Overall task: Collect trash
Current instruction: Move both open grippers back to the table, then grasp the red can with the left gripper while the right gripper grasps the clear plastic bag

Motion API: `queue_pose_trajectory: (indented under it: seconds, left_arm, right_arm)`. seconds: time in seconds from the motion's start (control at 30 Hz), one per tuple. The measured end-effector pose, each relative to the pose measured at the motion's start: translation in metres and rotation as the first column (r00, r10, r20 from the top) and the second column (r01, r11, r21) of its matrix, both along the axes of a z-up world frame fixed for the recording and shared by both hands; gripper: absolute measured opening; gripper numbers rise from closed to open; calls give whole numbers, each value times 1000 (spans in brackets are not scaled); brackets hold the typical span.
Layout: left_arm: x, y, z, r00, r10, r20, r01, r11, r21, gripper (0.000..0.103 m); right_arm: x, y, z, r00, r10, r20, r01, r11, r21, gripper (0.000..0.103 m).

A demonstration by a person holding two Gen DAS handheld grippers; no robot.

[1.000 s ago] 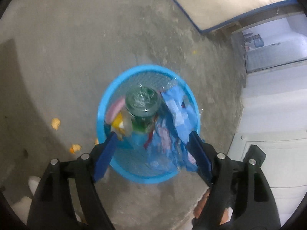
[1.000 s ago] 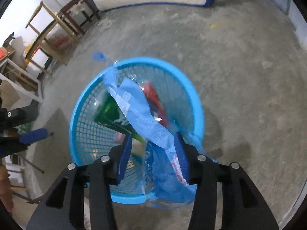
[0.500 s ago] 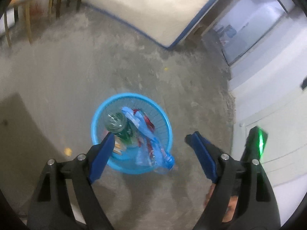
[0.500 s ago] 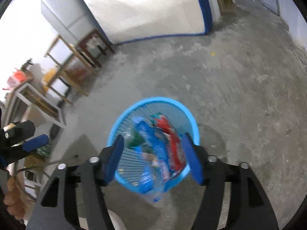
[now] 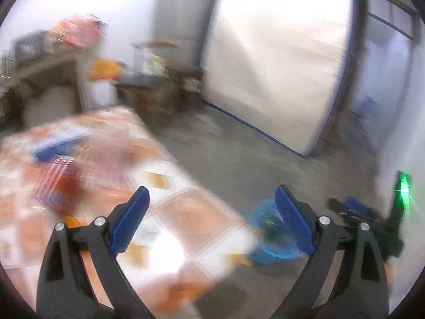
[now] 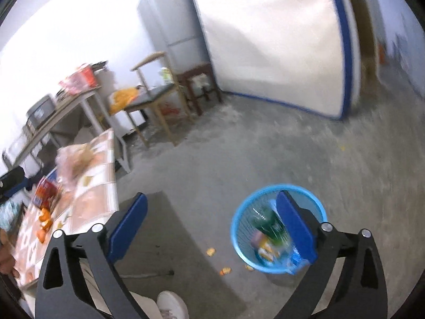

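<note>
Both grippers have just been opening: the left gripper (image 5: 209, 202) and the right gripper (image 6: 209, 208) each stand with jaws wide apart and nothing between them. The blue basket (image 6: 240, 242), holding a green bottle (image 6: 265, 222) and wrappers, sits on the concrete floor (image 6: 292, 154) behind the right gripper's right-hand jaw. More wrappers lie blurred on the tiled table (image 5: 191, 218) beyond the left gripper's left-hand jaw.

Through heavy blur we see our left claw (image 5: 209, 202), its jaws just opened wide with nothing between them, over the edge of the tiled table (image 5: 202, 220) strewn with packets (image 5: 58, 178), the blue basket (image 5: 268, 255) on the floor (image 5: 239, 154) behind its right finger.
</note>
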State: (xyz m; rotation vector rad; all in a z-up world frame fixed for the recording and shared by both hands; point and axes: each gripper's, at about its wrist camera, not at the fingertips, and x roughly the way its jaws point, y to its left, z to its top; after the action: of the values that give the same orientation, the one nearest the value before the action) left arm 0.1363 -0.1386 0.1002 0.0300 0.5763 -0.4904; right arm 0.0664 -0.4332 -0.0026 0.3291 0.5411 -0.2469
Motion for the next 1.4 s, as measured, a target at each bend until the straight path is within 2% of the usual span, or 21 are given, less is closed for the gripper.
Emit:
queue_pose_trajectory:
  seconds: [0.1,0.17,0.23,0.33,0.4,0.57,0.7,0.87,1.17,1.4]
  left_arm:
    - [1,58,13,985,140,100,-144,989,30,95]
    - [4,88,18,965,208,160,-221,973,63,95]
    - [14,115,20,936,273,223,-304,945,119,95]
    - [24,138,19,910,296,289,-359,913,193,95]
    - [35,144,17,906,285,313,-365,901,236,95]
    - [73,144,-1,925,246,290,-331,898,291,95]
    - [87,134,-23,934,235,269,-315,897,310,95]
    - [111,131,-42,944,248,216,-308,896,321,95]
    - [130,132,-63,969,223,104,-243,932,268,95]
    - [132,132,-69,973,221,62,-230,942,244,95]
  right_arm:
    - [31,49,18,995,101,-7,-101,992,-70,97]
    - [50,80,28,983,182,-17,-183,979,-93,97]
    - [71,114,39,962,274,-22,-274,953,-126,97]
    - [102,161,53,924,381,-31,-381,907,-179,97]
    - [129,184,59,895,445,-38,-445,878,-175,97]
    - [186,218,51,833,545,-99,-554,823,-130,97]
    - [222,228,30,822,547,-157,-560,826,-58,97]
    - [246,234,13,811,552,-194,-564,826,-4,94]
    - [272,238,-6,791,566,-235,-567,821,67,74]
    - [280,242,-11,781,576,-241,-572,815,92,50]
